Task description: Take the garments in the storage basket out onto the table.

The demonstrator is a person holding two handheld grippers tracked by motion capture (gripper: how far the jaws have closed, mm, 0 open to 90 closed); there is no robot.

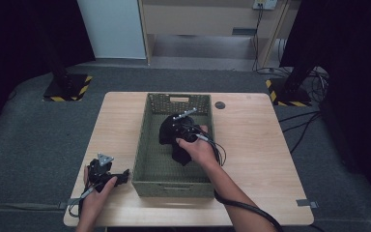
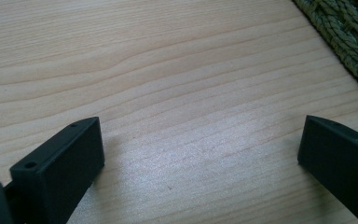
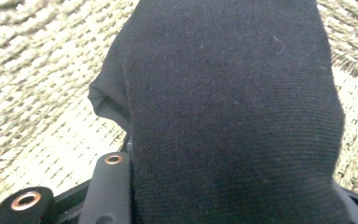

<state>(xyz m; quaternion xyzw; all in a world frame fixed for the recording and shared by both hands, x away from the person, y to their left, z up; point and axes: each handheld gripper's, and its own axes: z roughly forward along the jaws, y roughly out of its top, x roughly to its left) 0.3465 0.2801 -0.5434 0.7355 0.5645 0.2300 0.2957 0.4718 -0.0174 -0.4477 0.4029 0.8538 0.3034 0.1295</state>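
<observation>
Looking along the right gripper [image 3: 223, 205] in its own view, a black knitted cloth [image 3: 228, 107] drapes up from between the jaws and covers most of the frame; the weave of the fabric is plain here, and the jaws are clenched on it, one black jaw with a copper-ringed screw showing at the lower left. Behind the cloth lies the pale woven floor of the basket [image 3: 37, 84]. The high view adds what that close view cannot: the right gripper [image 1: 181, 133] sits inside the green basket [image 1: 145, 145], held by the right hand [image 1: 200, 150], with the black cloth [image 1: 174, 140] bunched under and around it above the basket's floor, toward the far half of the basket. The basket stands in the middle of the wooden bench [image 1: 251, 145].

The left gripper view shows its two black jaws standing wide apart, released, with bare wood grain of the bench [image 2: 168, 93] between them and a corner of the green basket [image 2: 349, 37] at the upper right. From above, the left gripper [image 1: 118, 178] rests on the bench just beside the basket's near left corner, held in the left hand [image 1: 96, 191], well apart from the cloth
</observation>
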